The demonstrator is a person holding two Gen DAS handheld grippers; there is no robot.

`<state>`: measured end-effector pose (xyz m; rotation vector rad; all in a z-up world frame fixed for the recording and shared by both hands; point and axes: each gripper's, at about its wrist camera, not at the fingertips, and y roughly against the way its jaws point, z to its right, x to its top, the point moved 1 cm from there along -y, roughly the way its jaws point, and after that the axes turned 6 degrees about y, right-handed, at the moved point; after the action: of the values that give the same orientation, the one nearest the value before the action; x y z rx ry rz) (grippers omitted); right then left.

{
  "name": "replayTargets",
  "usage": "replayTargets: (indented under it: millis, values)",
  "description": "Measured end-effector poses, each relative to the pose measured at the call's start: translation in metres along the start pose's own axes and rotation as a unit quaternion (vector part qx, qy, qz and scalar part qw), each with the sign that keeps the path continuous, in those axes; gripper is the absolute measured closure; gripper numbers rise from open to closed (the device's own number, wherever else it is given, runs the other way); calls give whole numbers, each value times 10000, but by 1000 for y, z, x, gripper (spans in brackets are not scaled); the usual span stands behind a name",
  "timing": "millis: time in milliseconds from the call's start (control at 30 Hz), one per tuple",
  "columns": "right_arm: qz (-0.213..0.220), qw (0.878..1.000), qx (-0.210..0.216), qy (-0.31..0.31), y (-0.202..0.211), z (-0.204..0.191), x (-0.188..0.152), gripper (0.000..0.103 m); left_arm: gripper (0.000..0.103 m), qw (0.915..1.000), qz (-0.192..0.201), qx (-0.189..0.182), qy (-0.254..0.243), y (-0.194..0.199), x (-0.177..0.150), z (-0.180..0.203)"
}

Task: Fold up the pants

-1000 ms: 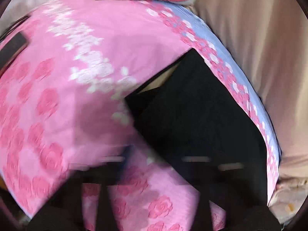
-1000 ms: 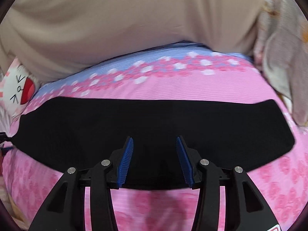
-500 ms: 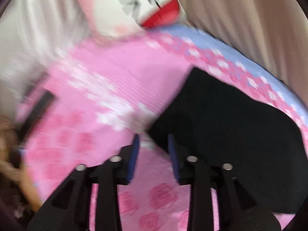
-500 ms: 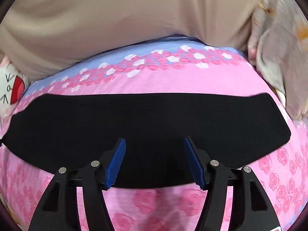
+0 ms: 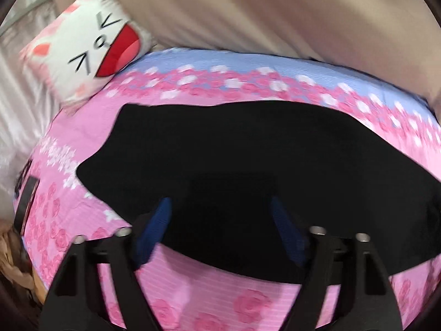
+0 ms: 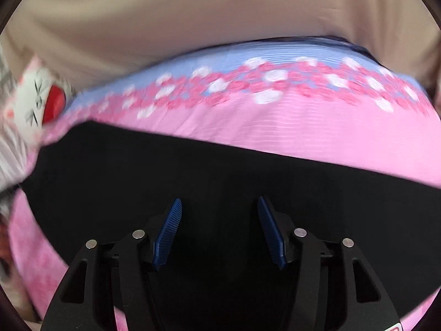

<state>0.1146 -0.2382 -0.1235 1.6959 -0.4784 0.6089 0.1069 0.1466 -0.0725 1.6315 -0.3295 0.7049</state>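
Observation:
The black pants (image 5: 234, 151) lie flat as a long folded strip on a pink rose-print bedsheet (image 5: 209, 298). My left gripper (image 5: 220, 204) is open and empty, hovering over the pants' near edge towards their left end. In the right wrist view the pants (image 6: 193, 171) run across the frame. My right gripper (image 6: 219, 207) is open and empty, over the middle of the pants. Whether either gripper touches the cloth I cannot tell.
A white cat-face cushion (image 5: 91, 44) sits at the bed's far left corner, also in the right wrist view (image 6: 38, 102). A beige curtain (image 5: 275, 11) hangs behind the bed. A dark flat object (image 5: 26, 201) lies at the sheet's left edge.
My left gripper swung right from the pants' left end to face them squarely, and its jaws opened wider. My right gripper moved closer over the pants.

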Motion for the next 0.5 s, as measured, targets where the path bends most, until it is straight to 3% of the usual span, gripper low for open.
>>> replayTargets:
  millis: [33, 133, 233, 333, 467, 500]
  values:
    - [171, 9994, -259, -144, 18, 17, -5, 46, 14, 9999, 135, 30, -97, 4, -3, 7]
    - [582, 9894, -1119, -719, 69, 87, -30, 44, 13, 9973, 514, 312, -416, 14, -8, 24]
    - [603, 9671, -1907, -1573, 107, 167, -67, 43, 10, 9954, 644, 350, -613, 19, -12, 47]
    - [613, 9576, -1951, -2028, 129, 214, -95, 43, 10, 9954, 561, 161, -756, 19, -13, 74]
    - [641, 9626, -1745, -1970, 124, 234, -98, 43, 10, 9942, 352, -6, -1013, 13, -17, 113]
    - [550, 9651, -1745, -1871, 115, 235, -95, 51, 10, 9940, 317, -35, -1049, 13, -19, 119]
